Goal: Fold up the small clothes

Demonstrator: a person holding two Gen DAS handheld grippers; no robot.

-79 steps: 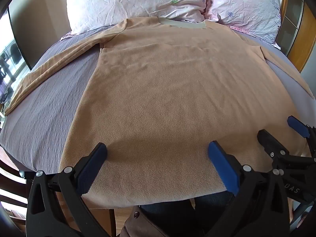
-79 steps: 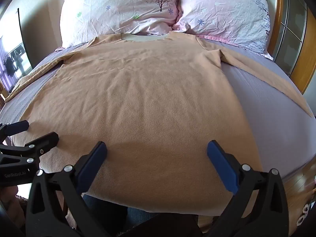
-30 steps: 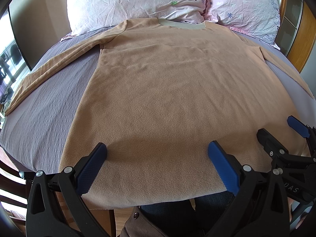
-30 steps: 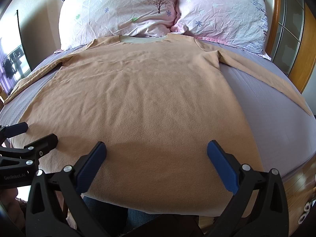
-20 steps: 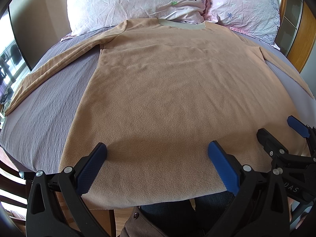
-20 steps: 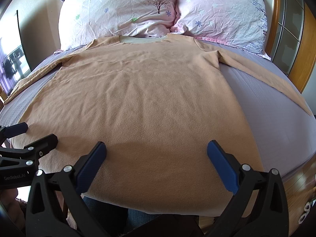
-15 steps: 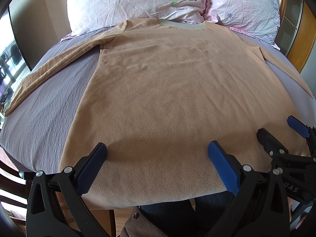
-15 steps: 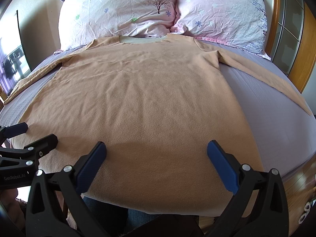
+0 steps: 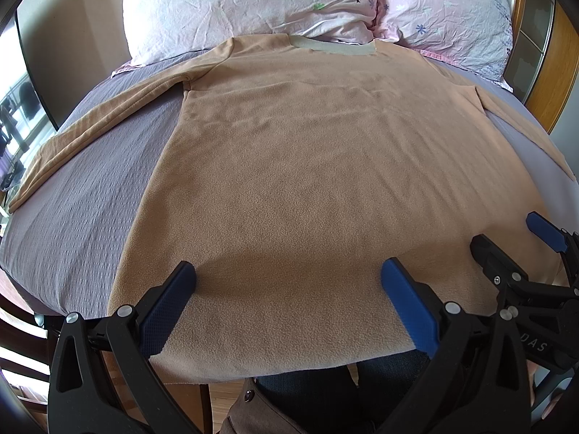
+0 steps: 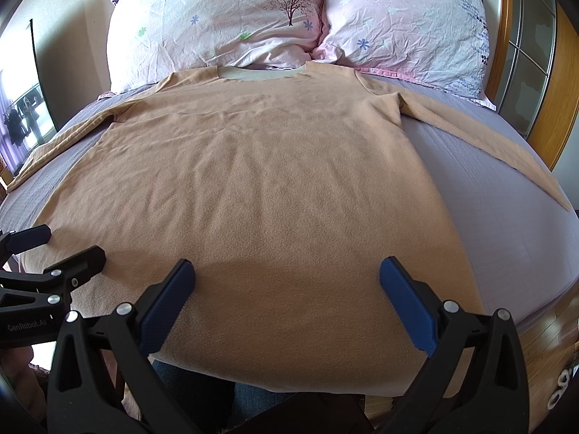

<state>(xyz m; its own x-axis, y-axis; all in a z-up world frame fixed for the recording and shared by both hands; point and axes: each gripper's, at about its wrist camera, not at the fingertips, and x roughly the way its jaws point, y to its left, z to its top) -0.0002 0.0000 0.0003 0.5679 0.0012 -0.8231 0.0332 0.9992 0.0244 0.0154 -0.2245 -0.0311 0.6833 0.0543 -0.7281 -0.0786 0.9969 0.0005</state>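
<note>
**A:** What's the setting?

**B:** A bedroom. A bed with a grey-purple bedspread [image 9: 72, 195] fills both views, and two floral pillows [image 10: 224, 18] lean at its far end. A wooden headboard frame [image 10: 557, 83] stands far off to the right of the grippers.

**A:** Starting from the left, what does the left wrist view give you?

**B:** Far left, a window [image 9: 14, 123] with dark shapes behind it. Then the shirt's left sleeve [image 9: 94, 119], running out ahead and to the left of the left gripper [image 9: 287, 289] across the bedspread. The tan long-sleeved fleece shirt [image 9: 318, 166] lies flat, its pale collar [image 9: 336, 47] at the far end touching the pillows, and its hem draped over the near edge of the bed just below the gripper. The jaws stand wide apart with nothing between them but the cloth underneath.

**A:** Anything there that the right view lacks?

**B:** The right gripper [image 9: 514, 231] shows from the side at the right edge, over the hem's right corner. Dark trousers [image 9: 307, 387] also show below the hem.

**A:** And the right wrist view?

**B:** It shows the reverse: the left gripper's fingers [image 10: 76, 260] poke in from the left edge, over the hem's left corner. The right sleeve [image 10: 481, 137] runs its whole length ahead and to the right, which the other view cuts short. The right gripper's jaws are likewise spread wide, empty, above the hem.
</note>
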